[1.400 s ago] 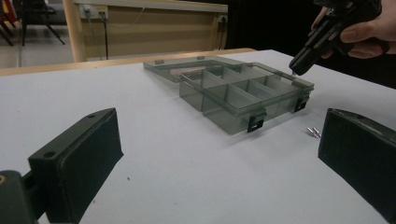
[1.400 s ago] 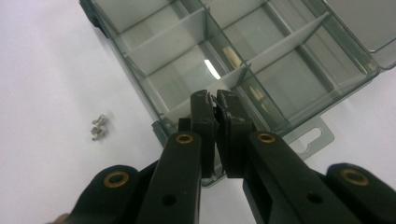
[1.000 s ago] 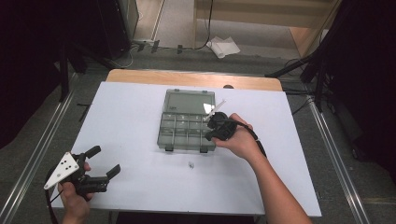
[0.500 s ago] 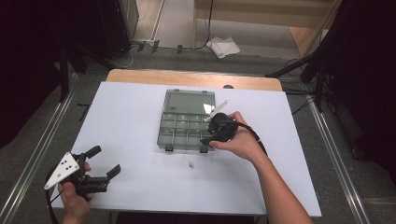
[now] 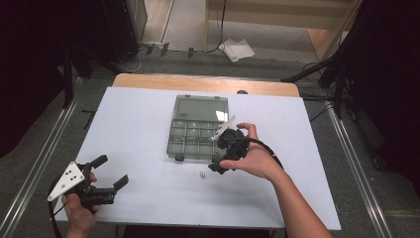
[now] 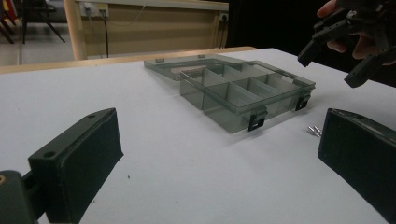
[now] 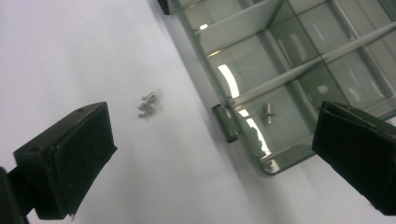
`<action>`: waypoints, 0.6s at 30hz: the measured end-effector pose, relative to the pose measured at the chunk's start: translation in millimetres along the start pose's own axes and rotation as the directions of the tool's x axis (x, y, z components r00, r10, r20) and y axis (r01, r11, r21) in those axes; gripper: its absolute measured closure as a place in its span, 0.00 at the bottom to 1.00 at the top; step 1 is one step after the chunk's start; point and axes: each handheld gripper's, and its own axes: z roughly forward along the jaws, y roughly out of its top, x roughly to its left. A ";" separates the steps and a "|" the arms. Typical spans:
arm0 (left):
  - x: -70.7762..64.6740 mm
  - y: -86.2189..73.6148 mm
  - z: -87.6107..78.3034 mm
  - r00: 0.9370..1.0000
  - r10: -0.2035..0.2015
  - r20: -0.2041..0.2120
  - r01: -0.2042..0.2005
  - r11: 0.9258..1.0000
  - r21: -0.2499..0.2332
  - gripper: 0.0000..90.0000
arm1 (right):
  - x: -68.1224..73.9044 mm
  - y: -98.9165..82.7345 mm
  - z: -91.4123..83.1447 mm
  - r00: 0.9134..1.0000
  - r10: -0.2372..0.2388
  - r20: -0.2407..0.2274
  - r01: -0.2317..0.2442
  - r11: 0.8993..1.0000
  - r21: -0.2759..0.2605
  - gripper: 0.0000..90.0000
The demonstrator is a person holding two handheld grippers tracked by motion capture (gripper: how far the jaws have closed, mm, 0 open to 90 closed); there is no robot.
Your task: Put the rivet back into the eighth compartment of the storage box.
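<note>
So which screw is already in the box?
The lone screw in the box's corner compartment by the latch. The other two screws lie outside on the table.

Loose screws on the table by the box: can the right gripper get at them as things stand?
Probably yes. The right gripper hangs open close to the screws, which lie on bare table apart from the box. Its jaws have just been opening, with nothing between them, and nothing blocks the way.

no legible text, labels or numbers anywhere
</note>
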 end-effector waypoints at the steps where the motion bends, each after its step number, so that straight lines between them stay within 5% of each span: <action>1: 0.1 0.0 0.0 1.000 0.001 0.000 -0.001 1.000 0.000 0.00 | 2.6 -0.2 -0.2 1.000 -0.002 0.005 0.002 1.000 0.006 0.00; 18: -0.5 0.0 0.2 1.000 0.000 0.001 0.000 1.000 0.000 0.00 | 28.2 -8.5 4.5 0.999 -0.041 -0.025 0.041 0.999 0.008 0.15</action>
